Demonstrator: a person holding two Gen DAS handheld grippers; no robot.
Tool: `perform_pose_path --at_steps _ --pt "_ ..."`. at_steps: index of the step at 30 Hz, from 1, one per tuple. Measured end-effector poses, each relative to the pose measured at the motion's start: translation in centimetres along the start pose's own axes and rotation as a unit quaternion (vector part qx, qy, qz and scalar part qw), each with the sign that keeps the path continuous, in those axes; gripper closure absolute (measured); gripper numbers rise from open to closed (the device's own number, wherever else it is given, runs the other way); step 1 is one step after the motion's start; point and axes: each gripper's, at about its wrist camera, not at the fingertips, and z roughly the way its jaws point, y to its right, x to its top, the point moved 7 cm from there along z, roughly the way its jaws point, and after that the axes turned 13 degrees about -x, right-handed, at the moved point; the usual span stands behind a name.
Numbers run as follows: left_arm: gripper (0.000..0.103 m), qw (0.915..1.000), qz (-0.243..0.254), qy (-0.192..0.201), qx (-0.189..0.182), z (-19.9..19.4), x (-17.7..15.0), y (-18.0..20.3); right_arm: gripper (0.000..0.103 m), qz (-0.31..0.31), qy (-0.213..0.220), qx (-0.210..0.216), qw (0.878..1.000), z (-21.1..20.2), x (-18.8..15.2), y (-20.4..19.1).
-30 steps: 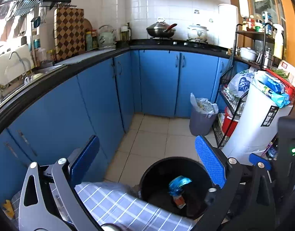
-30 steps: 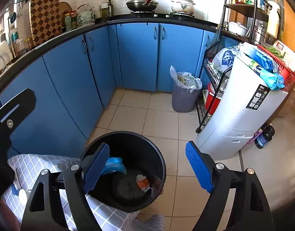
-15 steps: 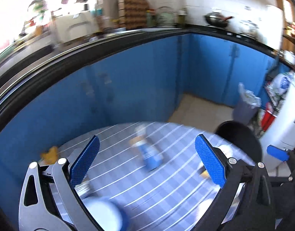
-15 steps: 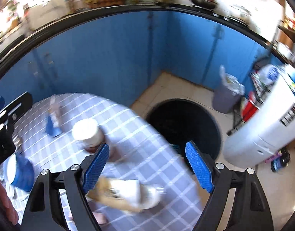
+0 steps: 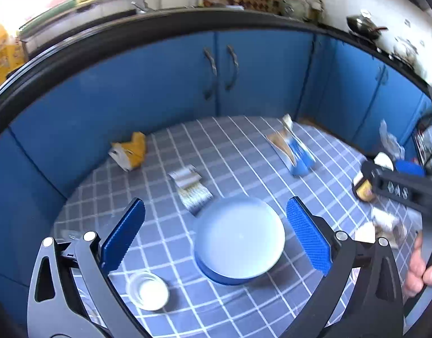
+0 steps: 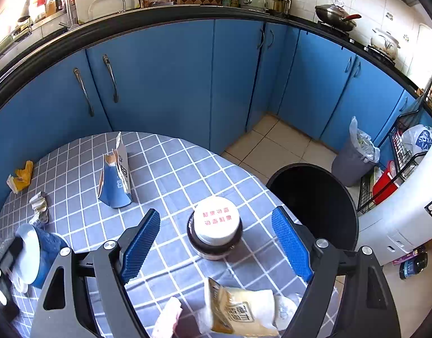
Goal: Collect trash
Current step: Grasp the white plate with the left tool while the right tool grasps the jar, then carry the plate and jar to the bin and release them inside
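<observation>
Left gripper (image 5: 216,242) spread wide, empty, over the blue bowl (image 5: 239,239) on the checked tablecloth (image 5: 244,152). Right gripper (image 6: 216,242) equally wide, gripping nothing, above a white-lidded jar (image 6: 217,226). Torn blue carton (image 6: 114,180), yellow wrapper (image 5: 130,150), crumpled silver wrapper (image 5: 190,187) scattered on the cloth; black bin (image 6: 314,200) just beside the table.

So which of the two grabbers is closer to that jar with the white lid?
The right. The right gripper has the white-lidded jar between its open fingers. The left gripper hovers around the blue bowl, with the jar away at the table's right edge.
</observation>
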Motion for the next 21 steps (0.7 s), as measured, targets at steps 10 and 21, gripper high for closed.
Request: perform_pose_path --at_steps 10,21 --pt "0.004 0.9992 0.016 -0.035 0.005 3.8 -1.7 0.7 0.024 -0.017 -0.012 0.013 1.000 1.5 -1.0 -1.5" --pt "0.027 0.9982 0.007 -0.056 -0.023 4.7 -1.9 0.9 0.059 0.004 -0.035 0.020 0.999 1.8 -1.9 0.0"
